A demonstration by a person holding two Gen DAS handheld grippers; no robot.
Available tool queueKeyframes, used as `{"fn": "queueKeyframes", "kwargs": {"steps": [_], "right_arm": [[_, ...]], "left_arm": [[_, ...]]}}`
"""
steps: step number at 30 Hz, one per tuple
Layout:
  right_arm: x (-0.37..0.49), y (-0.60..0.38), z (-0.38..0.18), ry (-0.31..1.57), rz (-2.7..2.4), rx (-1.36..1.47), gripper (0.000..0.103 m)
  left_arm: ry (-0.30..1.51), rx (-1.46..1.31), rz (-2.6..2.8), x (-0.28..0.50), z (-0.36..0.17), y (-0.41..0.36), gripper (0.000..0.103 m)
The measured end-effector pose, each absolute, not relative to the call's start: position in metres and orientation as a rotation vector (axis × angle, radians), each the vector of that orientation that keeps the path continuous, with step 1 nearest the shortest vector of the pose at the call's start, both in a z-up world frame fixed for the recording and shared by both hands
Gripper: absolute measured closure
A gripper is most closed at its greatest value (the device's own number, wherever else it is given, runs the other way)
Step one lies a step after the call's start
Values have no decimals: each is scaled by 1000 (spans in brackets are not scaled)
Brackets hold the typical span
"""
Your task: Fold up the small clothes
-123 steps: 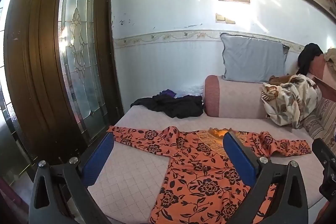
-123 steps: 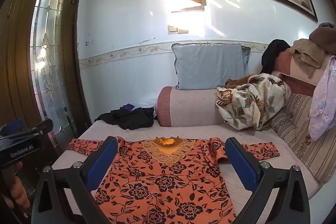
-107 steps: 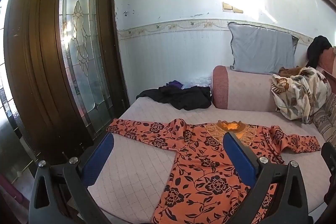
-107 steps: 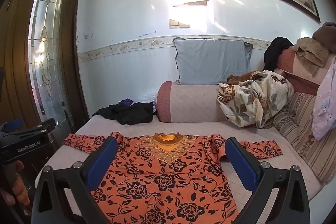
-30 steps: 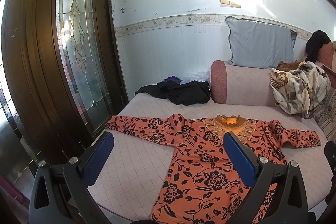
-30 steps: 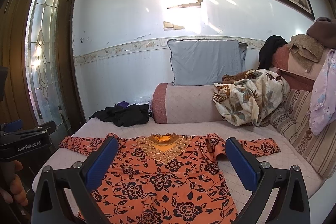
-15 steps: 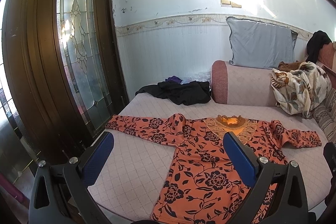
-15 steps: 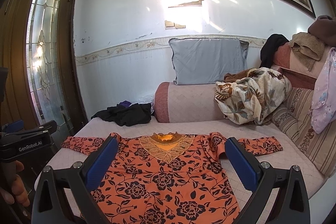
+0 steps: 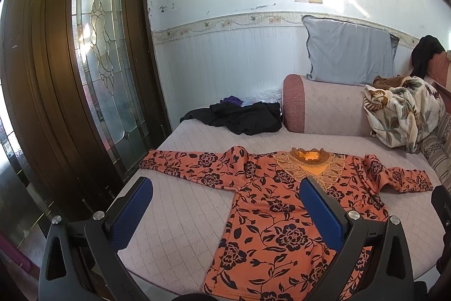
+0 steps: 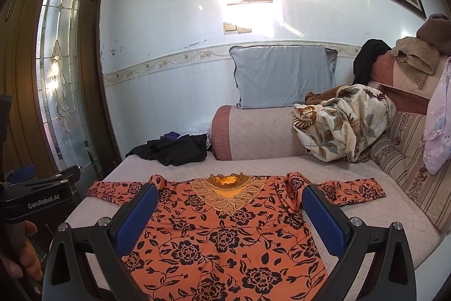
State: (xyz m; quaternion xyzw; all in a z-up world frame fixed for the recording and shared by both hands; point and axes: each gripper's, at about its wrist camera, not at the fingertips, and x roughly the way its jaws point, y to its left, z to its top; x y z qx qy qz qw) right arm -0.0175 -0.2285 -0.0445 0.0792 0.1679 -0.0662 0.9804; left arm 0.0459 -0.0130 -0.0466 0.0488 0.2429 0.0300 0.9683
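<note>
I see the orange floral top (image 9: pixel 282 205) lying flat, face up, on the quilted daybed (image 9: pixel 180 205), both sleeves spread sideways and its lace collar toward the bolster (image 10: pixel 259 131). My left tongs (image 9: pixel 225 210) and right tongs (image 10: pixel 229 213) both hover above its lower half, spread wide and gripping nothing (blue pads clear of the cloth). A black garment (image 9: pixel 242 120) sits crumpled beside the bolster.
</note>
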Motion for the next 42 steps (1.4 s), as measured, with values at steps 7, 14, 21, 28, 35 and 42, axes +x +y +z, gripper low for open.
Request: {"fn": "queueKeyframes", "kwargs": {"steps": [7, 14, 21, 28, 35, 42], "right_arm": [[1, -242, -50, 337, -140, 160, 0], [68, -315, -104, 442, -170, 234, 0], [146, -502, -226, 649, -327, 652, 0], [137, -661, -342, 511, -387, 1372, 5], [169, -704, -364, 521, -459, 1394, 27], [184, -716, -374, 502, -530, 1312, 96]], "left_arm": [[504, 114, 48, 65, -57, -29, 0], [696, 126, -23, 149, -134, -74, 0], [973, 158, -47, 244, -258, -131, 0], [1040, 159, -98, 278, -307, -149, 0], [1075, 146, -111, 285, -322, -145, 0], [1069, 136, -118, 282, -326, -143, 0]]}}
